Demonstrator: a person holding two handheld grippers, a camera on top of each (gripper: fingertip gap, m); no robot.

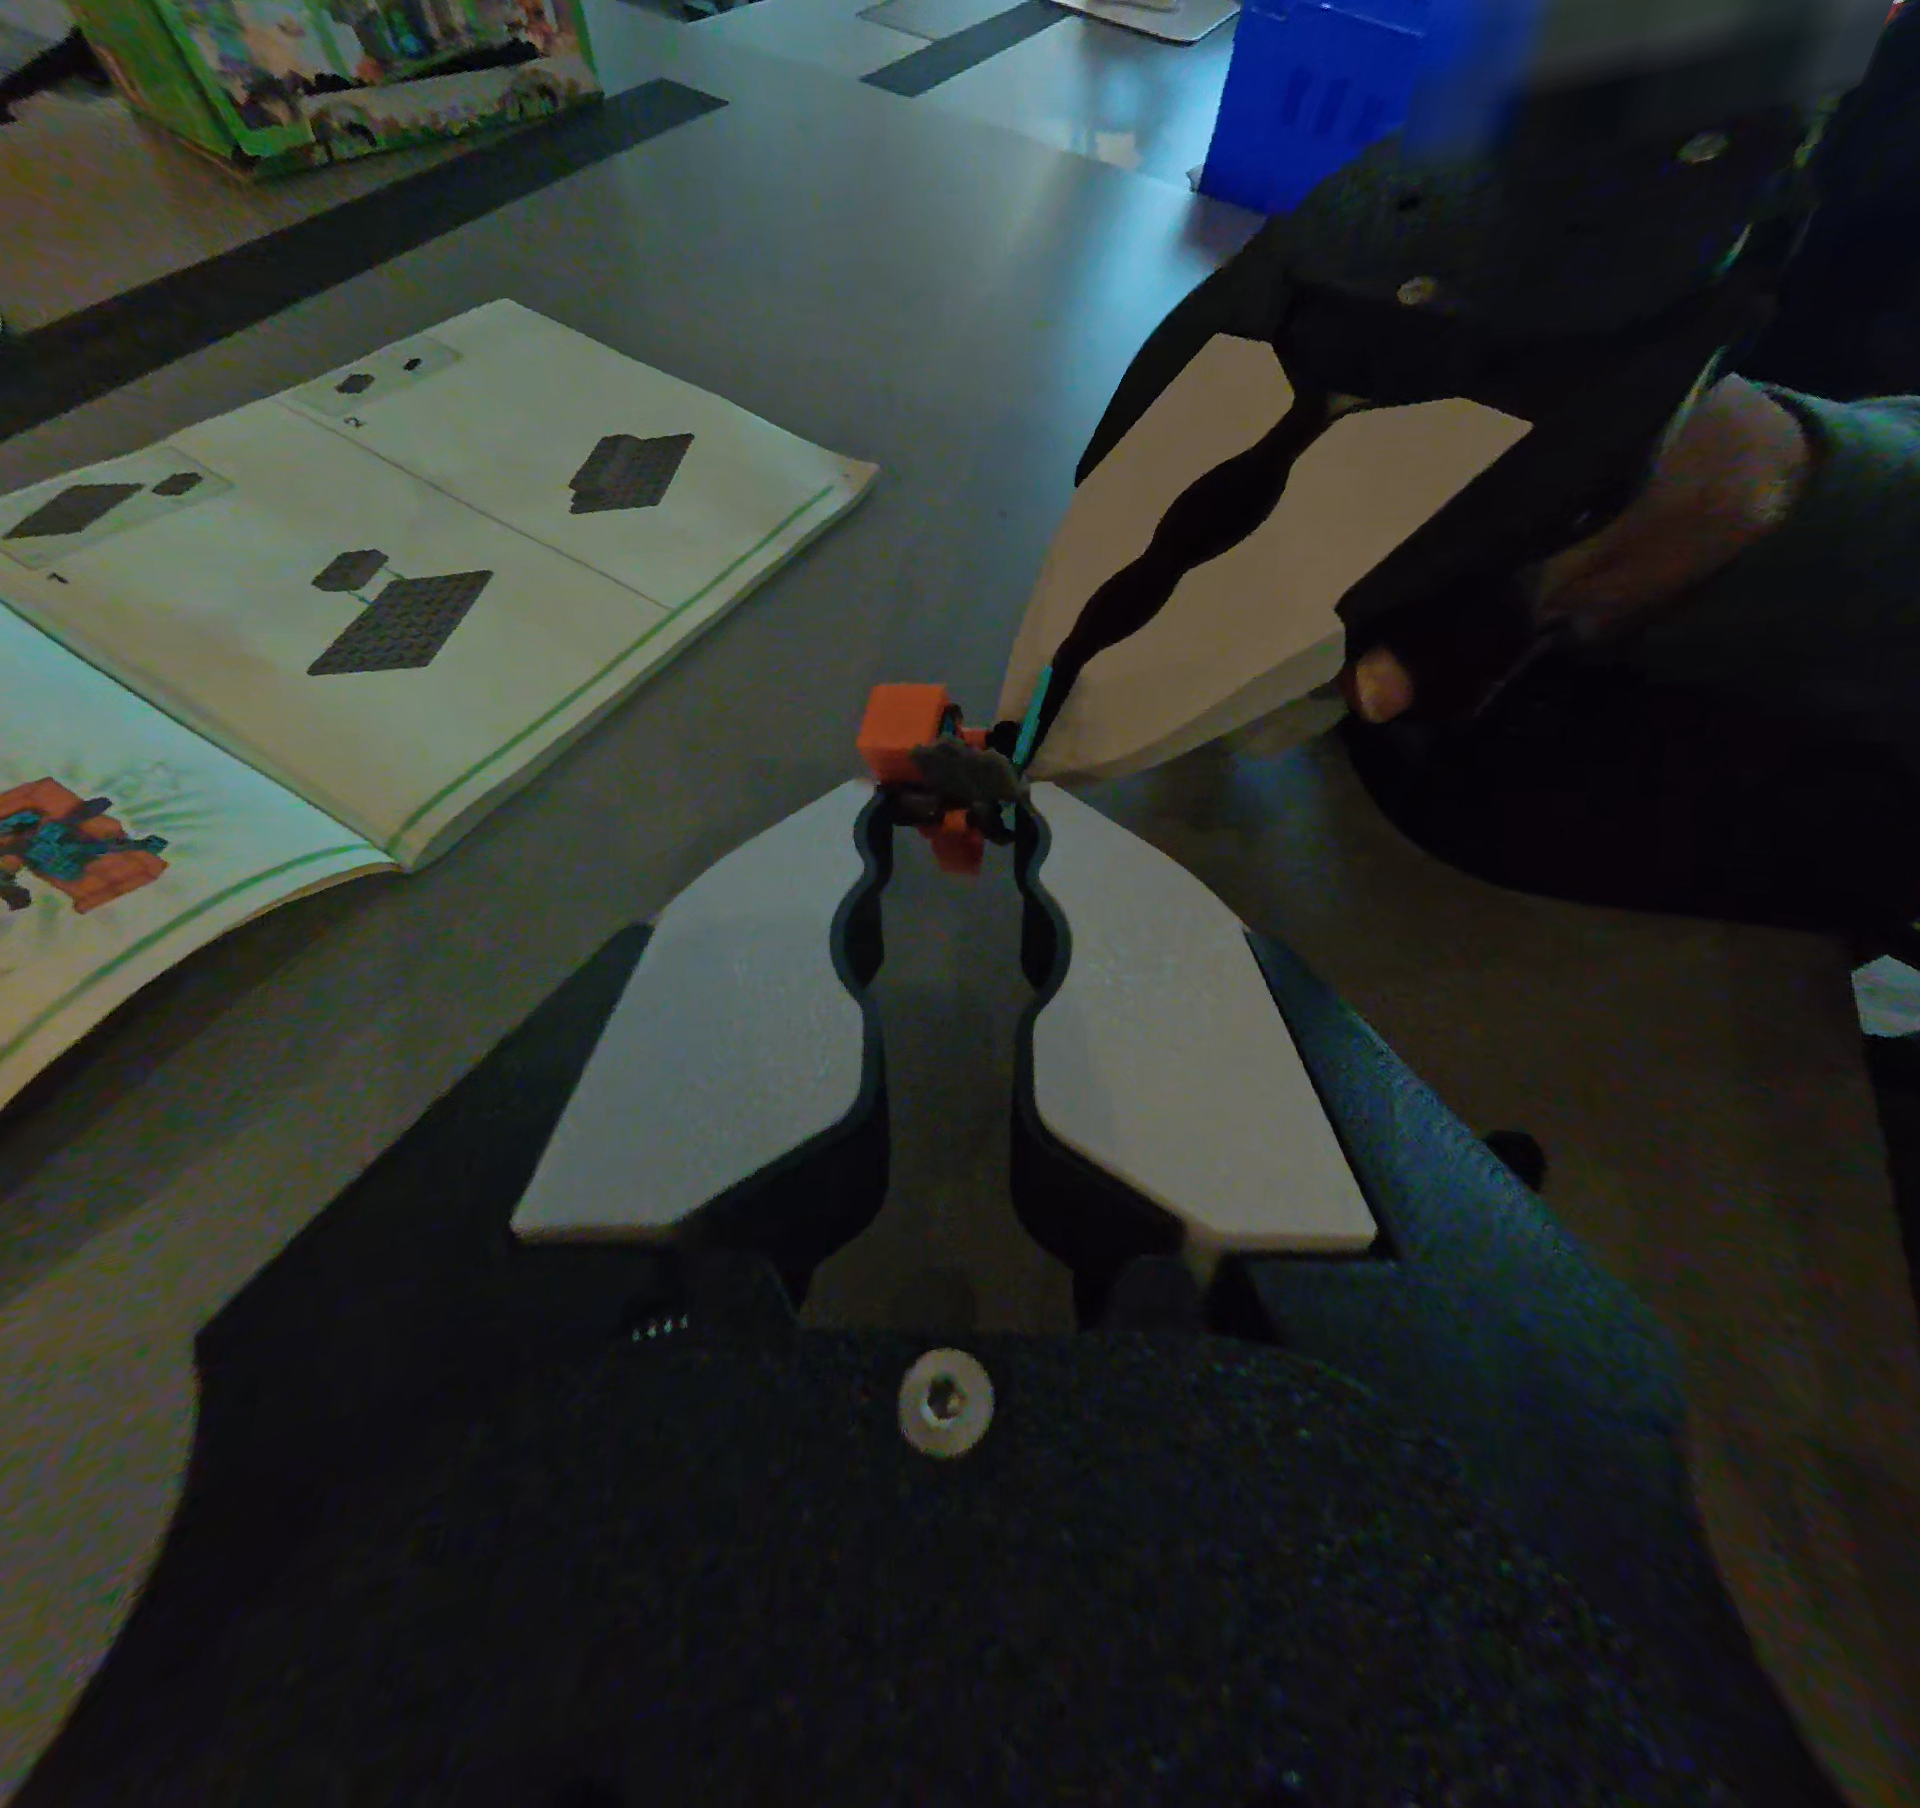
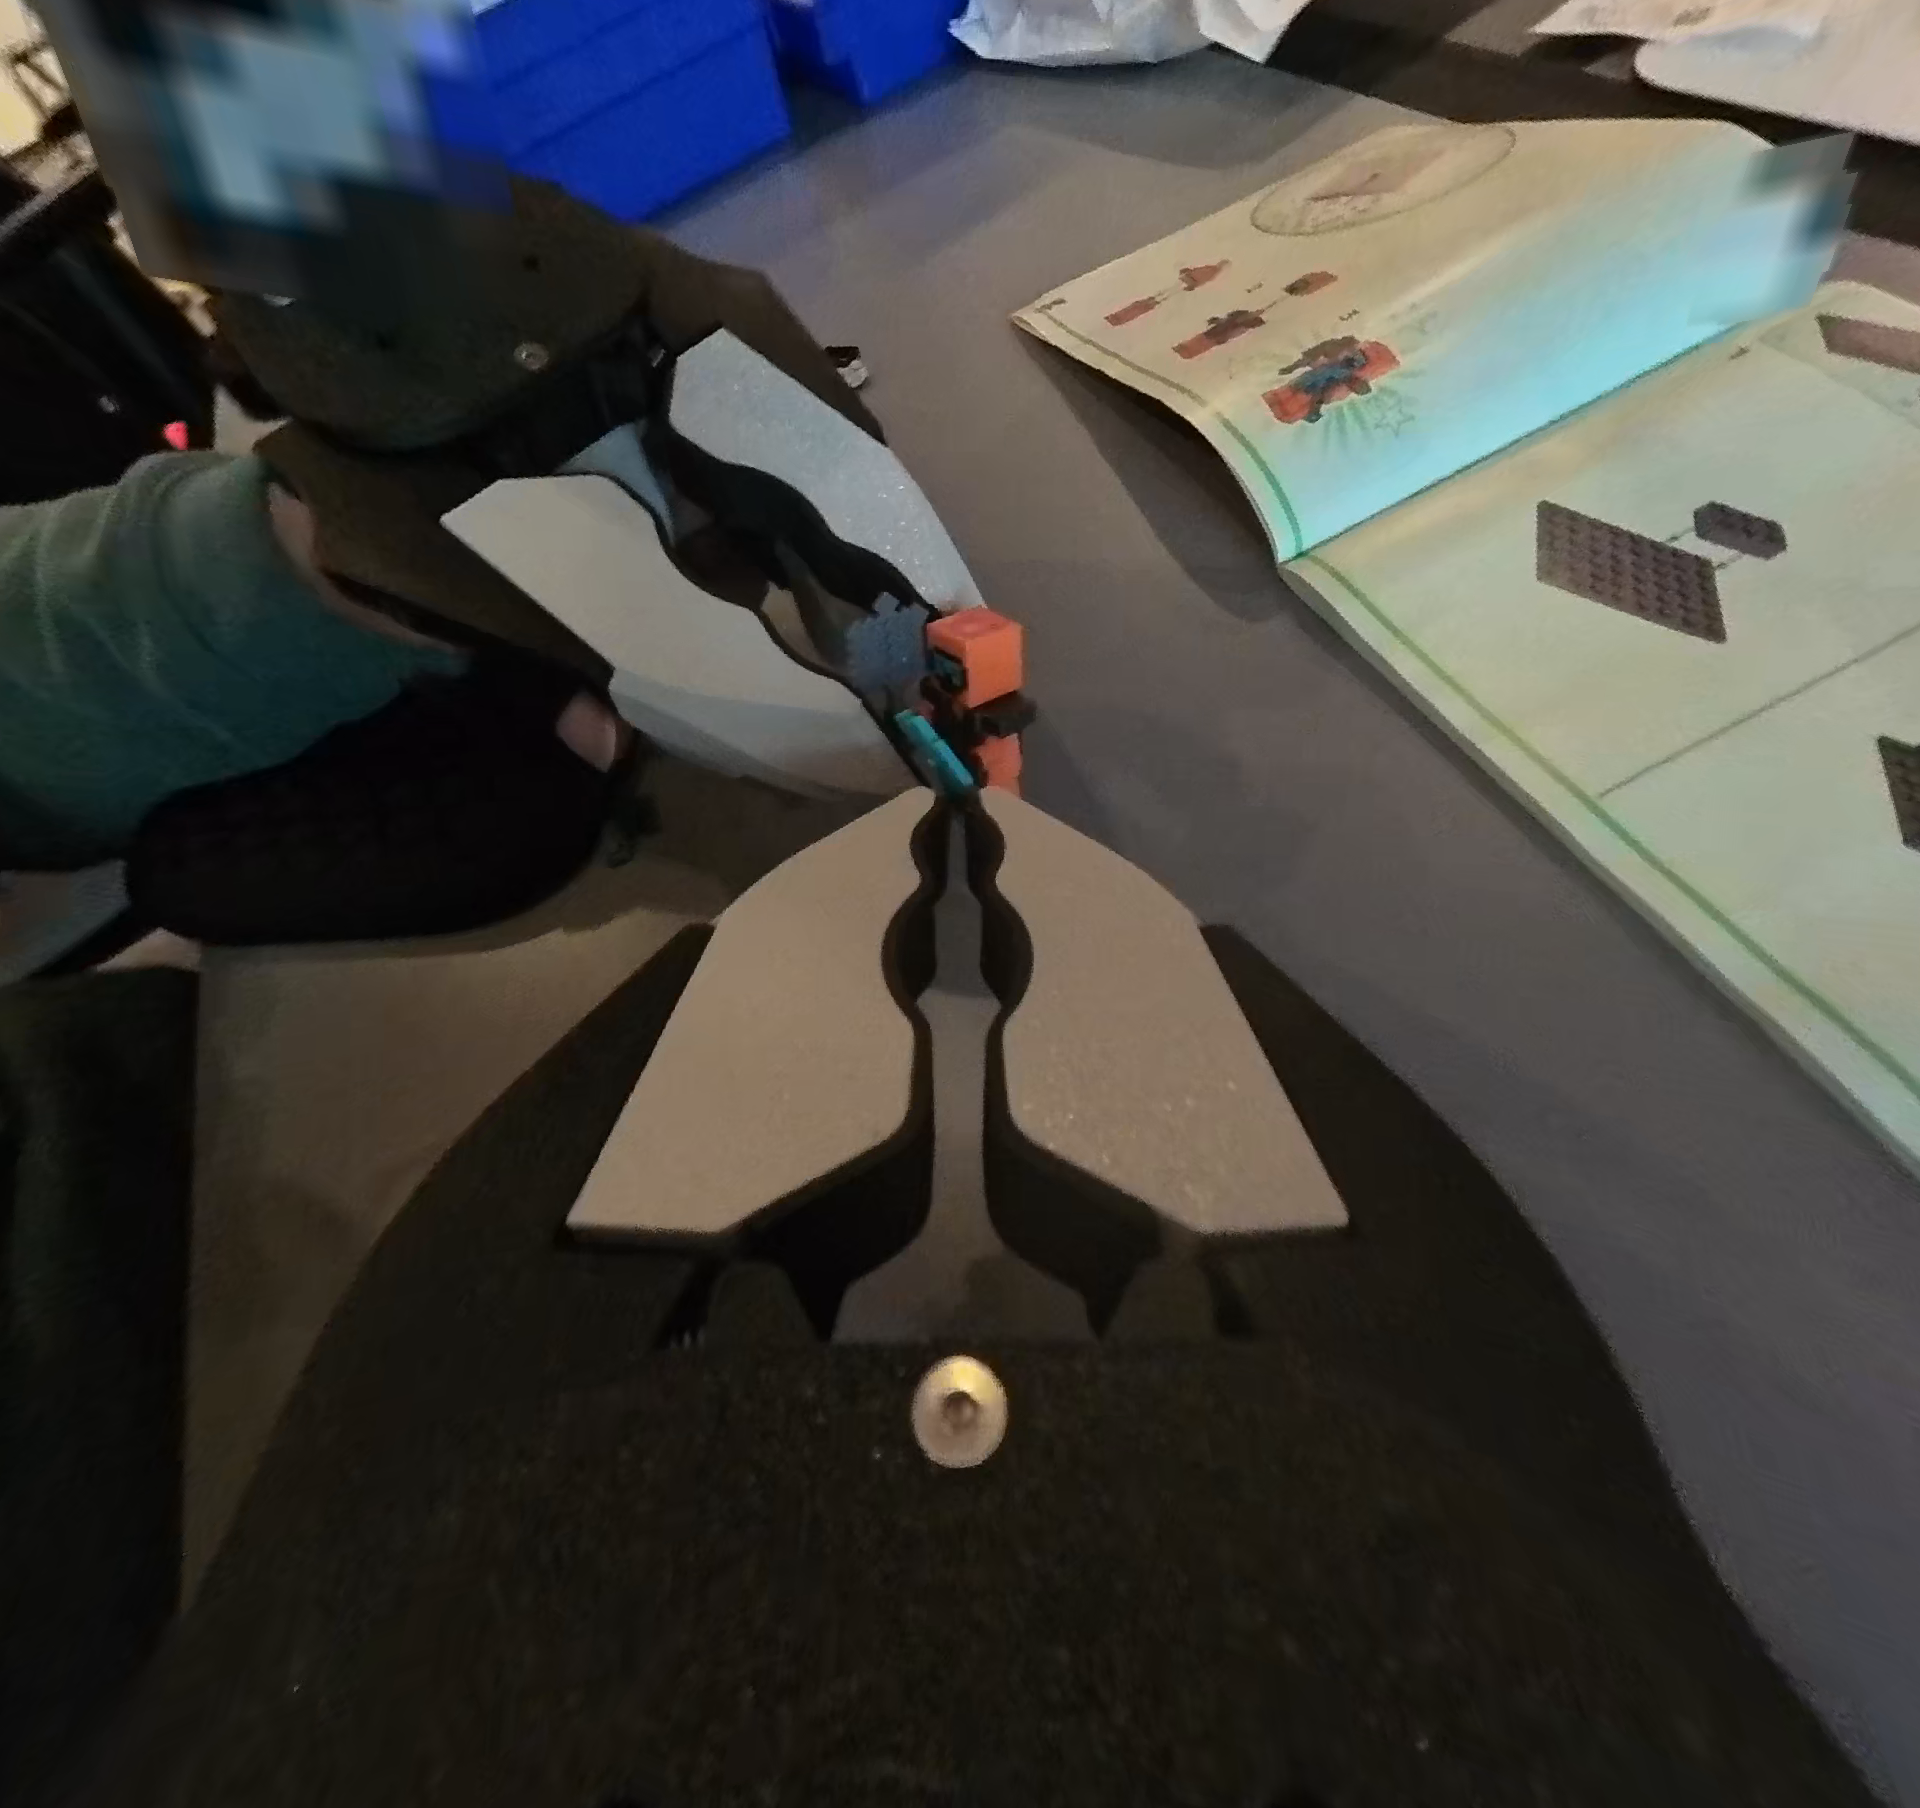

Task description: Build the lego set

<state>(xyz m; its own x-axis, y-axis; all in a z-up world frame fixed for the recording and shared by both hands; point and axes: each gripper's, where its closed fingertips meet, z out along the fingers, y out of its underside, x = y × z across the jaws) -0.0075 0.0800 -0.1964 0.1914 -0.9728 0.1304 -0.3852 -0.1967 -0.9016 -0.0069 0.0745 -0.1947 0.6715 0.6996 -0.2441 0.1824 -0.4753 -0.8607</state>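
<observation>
Between your left gripper's [image 1: 951, 823] tips, in the left wrist view, sat the small orange figure [image 1: 920, 756], clamped above the table [image 1: 831, 304]; the right gripper [image 1: 1023, 756] met it from the right.

From the right wrist view, your right gripper [image 2: 956, 808] pinched a teal piece [image 2: 930, 745], long axis pointing straight ahead into the figure [image 2: 977, 678]. An instruction booklet [image 2: 1558, 719] lay to the right.

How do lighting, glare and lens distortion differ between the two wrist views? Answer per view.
Left wrist view: dim and greenish; the instruction booklet is the brightest patch, table lines bow with wide-angle distortion, and the orange lego figure sits sharp at centre. Right wrist view: brighter, with bluish glare across the booklet's far page and soft blur toward the edges.
</observation>
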